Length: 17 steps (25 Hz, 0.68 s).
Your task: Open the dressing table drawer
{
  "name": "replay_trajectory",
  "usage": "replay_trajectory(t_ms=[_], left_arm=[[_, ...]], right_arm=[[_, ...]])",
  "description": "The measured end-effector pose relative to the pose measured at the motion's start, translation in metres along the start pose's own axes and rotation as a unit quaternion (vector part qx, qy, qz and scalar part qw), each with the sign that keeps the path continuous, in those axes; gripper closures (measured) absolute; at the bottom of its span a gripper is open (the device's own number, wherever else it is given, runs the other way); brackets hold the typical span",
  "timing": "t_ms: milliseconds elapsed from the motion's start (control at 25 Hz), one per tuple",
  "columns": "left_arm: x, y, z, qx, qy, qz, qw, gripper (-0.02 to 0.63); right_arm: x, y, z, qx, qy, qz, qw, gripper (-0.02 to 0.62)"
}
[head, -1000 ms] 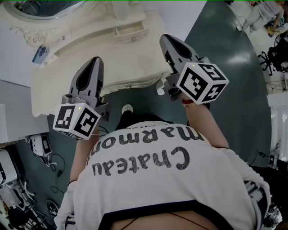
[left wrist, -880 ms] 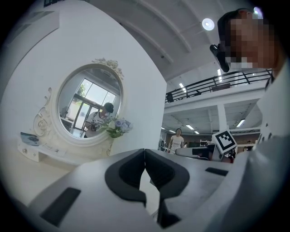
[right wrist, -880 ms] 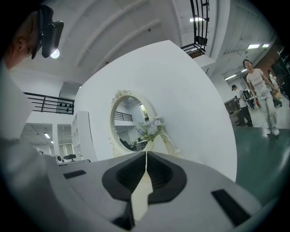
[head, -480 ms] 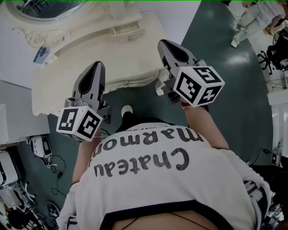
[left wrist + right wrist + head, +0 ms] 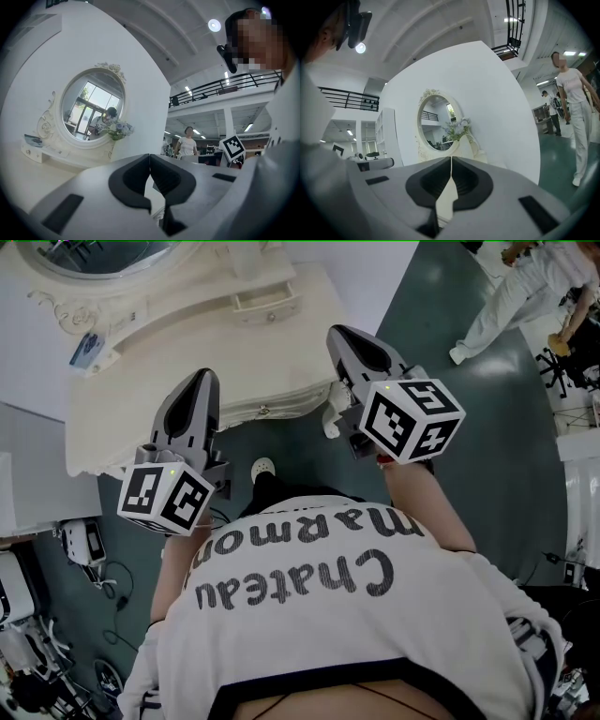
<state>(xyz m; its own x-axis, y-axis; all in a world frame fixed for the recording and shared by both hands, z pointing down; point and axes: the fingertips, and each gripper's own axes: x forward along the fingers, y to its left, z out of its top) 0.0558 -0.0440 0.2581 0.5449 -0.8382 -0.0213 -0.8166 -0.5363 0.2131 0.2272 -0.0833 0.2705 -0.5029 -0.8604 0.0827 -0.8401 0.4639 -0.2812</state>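
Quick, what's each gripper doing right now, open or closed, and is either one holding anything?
Left gripper: closed, holding nothing.
Right gripper: closed, holding nothing.

left tongs [image 5: 203,378], right tongs [image 5: 341,335]: grey | shirt [image 5: 309,638]: white, dark lettering

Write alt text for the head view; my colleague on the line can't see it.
Seen from above, a person holds the left gripper and right gripper, both shut and empty, near the front edge of a cream dressing table. Its front drawer looks closed. A bystander stands on the dark green floor at upper right.
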Motion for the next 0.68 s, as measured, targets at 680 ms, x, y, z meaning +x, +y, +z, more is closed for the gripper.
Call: replay_trajectory(t_ms=[680], left_arm=[[0.0003, 0.0022, 0.0, -0.002, 0.0, 0.0, 1.0, 0.583]], right_arm=[[0.002, 0.0019, -0.0018, -0.002, 0.003, 0.001, 1.0, 0.568]])
